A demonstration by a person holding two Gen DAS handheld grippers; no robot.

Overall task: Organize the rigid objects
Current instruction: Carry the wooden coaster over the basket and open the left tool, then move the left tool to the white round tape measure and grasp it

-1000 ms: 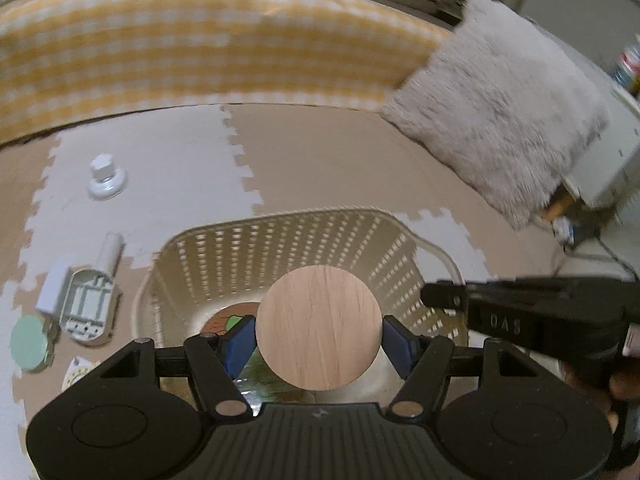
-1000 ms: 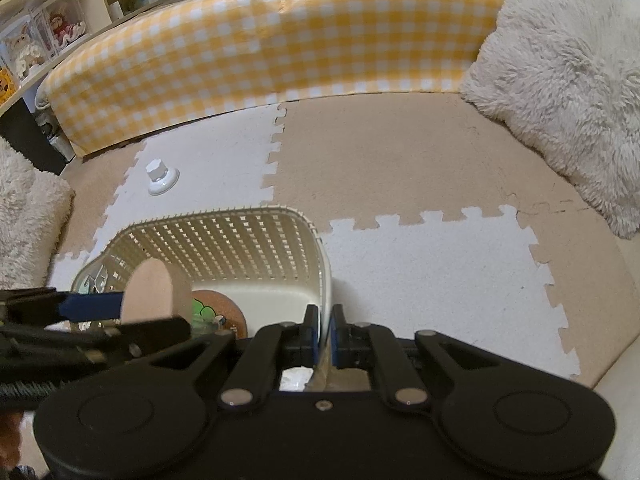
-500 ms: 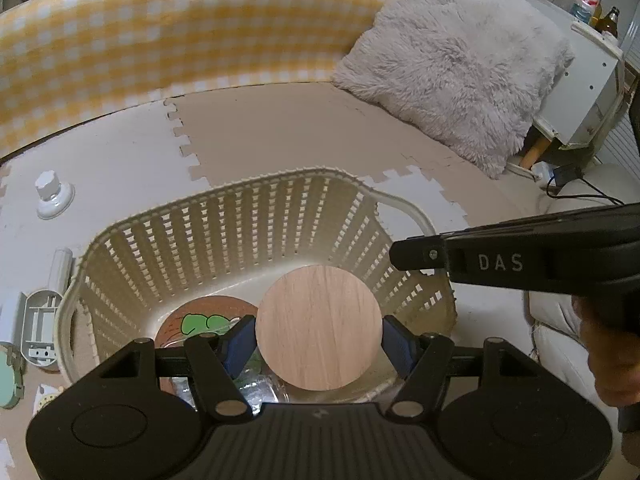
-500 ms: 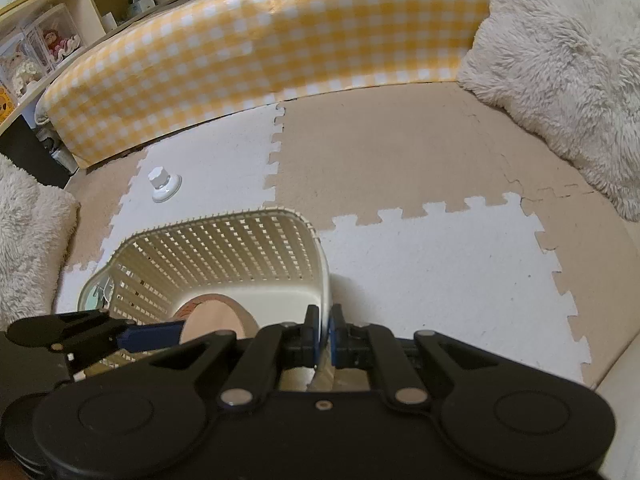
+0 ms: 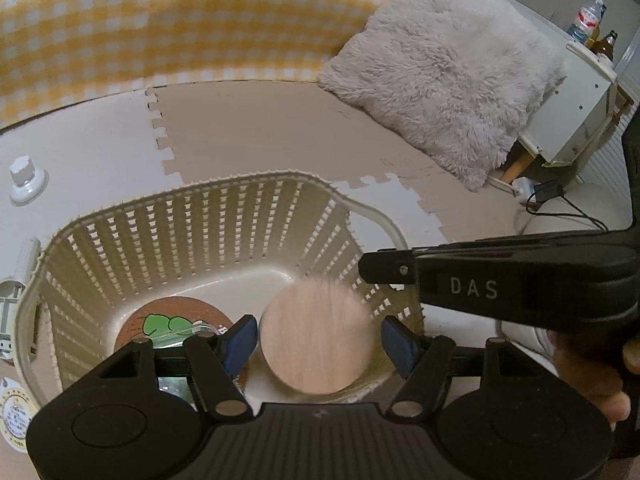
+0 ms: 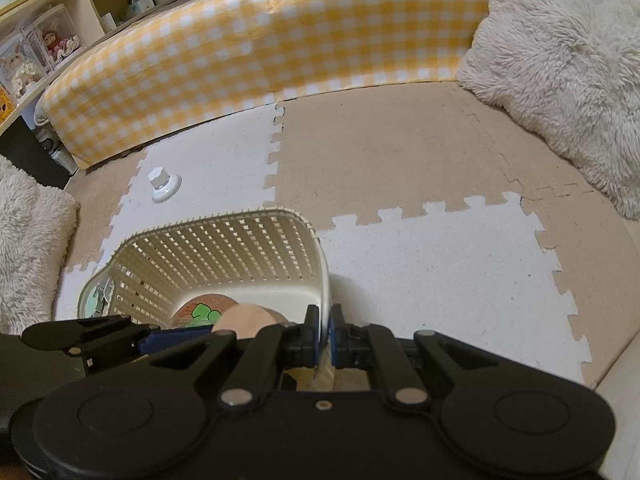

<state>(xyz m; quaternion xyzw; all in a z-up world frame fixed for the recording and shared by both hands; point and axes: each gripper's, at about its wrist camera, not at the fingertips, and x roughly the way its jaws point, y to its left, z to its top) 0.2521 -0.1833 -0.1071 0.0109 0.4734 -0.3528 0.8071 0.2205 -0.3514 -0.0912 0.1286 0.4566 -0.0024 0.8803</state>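
Since a second ago: swung from the floor clutter at the basket's left to hanging over the basket's inside, wooden disc carried along and now blurred, sitting lower between the pads.

Left wrist view. Left gripper (image 5: 318, 338) hovering over the cream slatted basket (image 5: 192, 216), jaws opening; round wooden disc (image 5: 316, 336) lying between the blue pads (image 5: 240, 338), small gaps showing on both sides, so no longer pressed. Inside the basket, toward its left floor: brown round coaster with a green figure (image 5: 168, 322), partly under a clear plastic piece. Outside the basket, off its far left corner: white knob on a round base (image 5: 26, 180). Against the basket's left wall: white open casing (image 5: 8, 308), mostly cut off by the frame edge. Beyond the basket's far right corner: grey fluffy cushion (image 5: 448, 64). Reaching in over the basket's right rim: right gripper (image 5: 384, 268), seen from the side, held by a hand (image 5: 584, 364).

Right wrist view. Right gripper (image 6: 325, 340) closed tight, pinching the basket's (image 6: 224, 248) right rim between its pads. Wooden disc (image 6: 244, 320) showing inside the basket near its front, just left of the pinched rim, above the left gripper's blue pad. Behind the basket: yellow checked bolster (image 6: 256, 40) along the mat's far edge.
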